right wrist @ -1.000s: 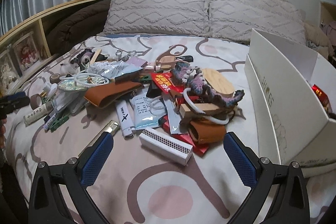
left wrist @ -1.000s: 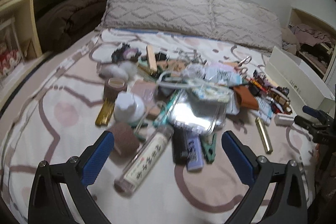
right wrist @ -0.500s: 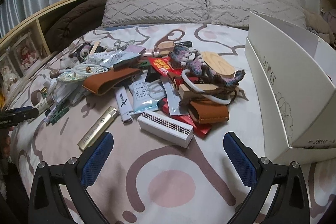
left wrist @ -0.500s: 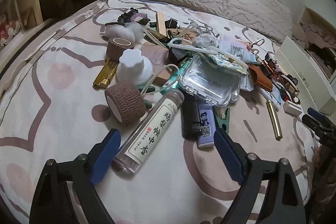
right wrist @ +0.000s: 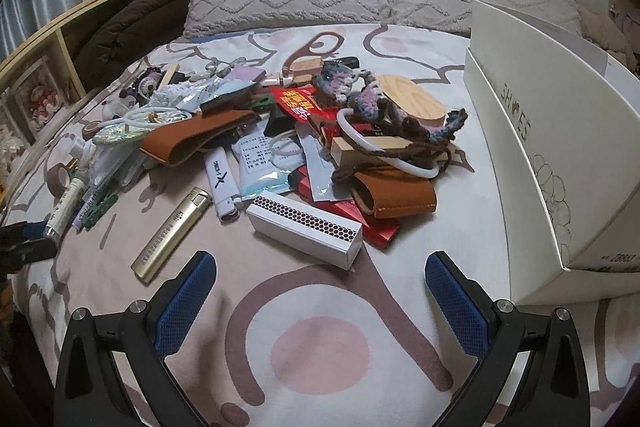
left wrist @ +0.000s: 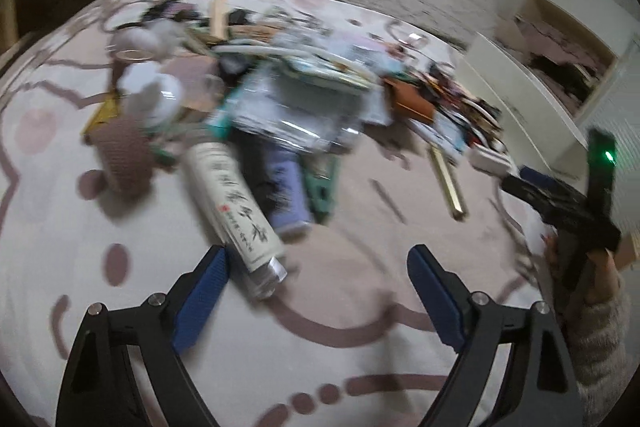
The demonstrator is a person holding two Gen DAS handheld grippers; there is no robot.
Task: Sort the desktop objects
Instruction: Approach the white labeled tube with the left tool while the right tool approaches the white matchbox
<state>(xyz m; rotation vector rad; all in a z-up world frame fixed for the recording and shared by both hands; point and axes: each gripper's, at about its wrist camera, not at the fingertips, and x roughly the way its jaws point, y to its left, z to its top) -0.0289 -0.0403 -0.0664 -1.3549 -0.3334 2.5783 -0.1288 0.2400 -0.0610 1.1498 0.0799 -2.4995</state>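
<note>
Sorting looks barely begun to me: the pile of small objects (right wrist: 304,131) lies heaped mid-bedspread, and the open white shoe box (right wrist: 532,155) to its right shows nothing sorted that I can see. My left gripper (left wrist: 318,293) hangs empty with jaws apart, its left pad just beside the near end of the labelled clear tube (left wrist: 236,203), though that view is motion-blurred; my right gripper (right wrist: 320,297) is likewise spread and empty, just short of the white matchbox (right wrist: 306,229). Gold lighter (right wrist: 172,235), white lighter (right wrist: 222,187) and brown leather pouch (right wrist: 394,193) crowd the matchbox, and the crocheted cord (right wrist: 384,115) tangled through a white ring (right wrist: 384,147) could drag neighbours along.
</note>
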